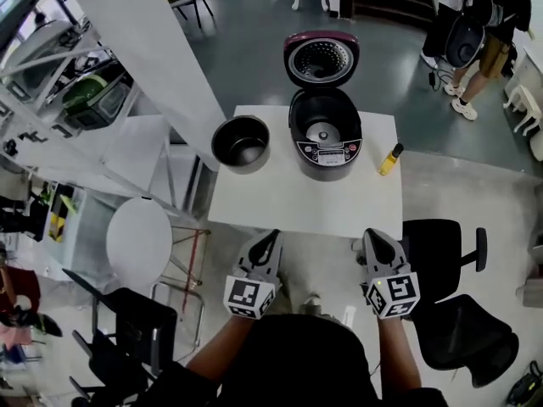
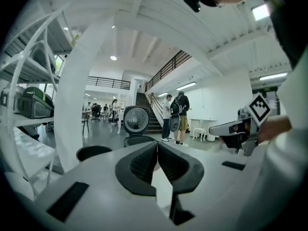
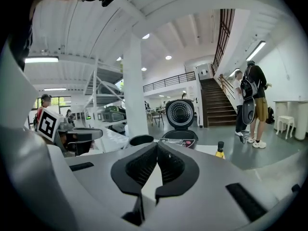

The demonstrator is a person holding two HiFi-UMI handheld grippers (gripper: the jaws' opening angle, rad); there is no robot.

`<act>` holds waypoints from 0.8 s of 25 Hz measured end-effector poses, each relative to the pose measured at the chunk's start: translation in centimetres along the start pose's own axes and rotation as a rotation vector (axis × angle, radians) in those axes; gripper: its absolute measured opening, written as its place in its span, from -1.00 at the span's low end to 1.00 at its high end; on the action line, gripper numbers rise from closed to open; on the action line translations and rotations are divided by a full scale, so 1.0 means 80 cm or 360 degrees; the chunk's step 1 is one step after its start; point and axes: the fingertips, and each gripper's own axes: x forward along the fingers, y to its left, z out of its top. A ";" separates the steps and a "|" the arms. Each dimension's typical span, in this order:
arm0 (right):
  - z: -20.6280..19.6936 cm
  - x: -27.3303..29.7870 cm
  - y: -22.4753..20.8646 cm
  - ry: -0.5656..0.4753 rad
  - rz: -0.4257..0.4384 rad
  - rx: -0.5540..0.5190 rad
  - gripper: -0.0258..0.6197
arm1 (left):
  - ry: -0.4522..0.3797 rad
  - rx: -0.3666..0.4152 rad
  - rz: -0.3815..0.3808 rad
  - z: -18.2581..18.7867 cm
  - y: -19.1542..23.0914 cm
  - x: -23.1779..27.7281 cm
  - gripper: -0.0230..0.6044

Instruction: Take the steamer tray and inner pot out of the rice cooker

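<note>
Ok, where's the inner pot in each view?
Head view: inner pot on the table, left of the rice cooker.
Left gripper view: the pot at lower left, left of the cooker.
Right gripper view: the pot at centre, left of the cooker.
Shared landmark: the cooker's open lid.

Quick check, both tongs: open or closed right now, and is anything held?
Left tongs: closed, holding nothing.
Right tongs: closed, holding nothing.
</note>
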 end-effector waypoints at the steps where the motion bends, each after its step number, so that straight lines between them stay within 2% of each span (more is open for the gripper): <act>1: -0.004 -0.010 -0.001 0.0000 0.0003 0.0012 -0.92 | 0.0003 -0.0013 0.0002 -0.001 -0.009 -0.007 -0.91; 5: -0.004 -0.037 -0.006 -0.0039 -0.0018 0.0024 -0.92 | -0.0009 -0.0097 0.0011 -0.002 -0.025 -0.025 -0.91; 10: 0.011 -0.056 -0.013 -0.0110 -0.0058 -0.0011 -0.92 | -0.0047 -0.0074 0.0008 0.011 -0.036 -0.029 -0.91; 16: 0.010 -0.065 -0.022 -0.0120 -0.0074 0.0001 -0.92 | -0.0041 -0.0084 -0.0031 0.028 -0.055 -0.041 -0.91; 20: 0.011 -0.073 -0.037 -0.0133 -0.0124 -0.0014 -0.92 | -0.0036 -0.0074 0.0008 0.025 -0.042 -0.049 -0.90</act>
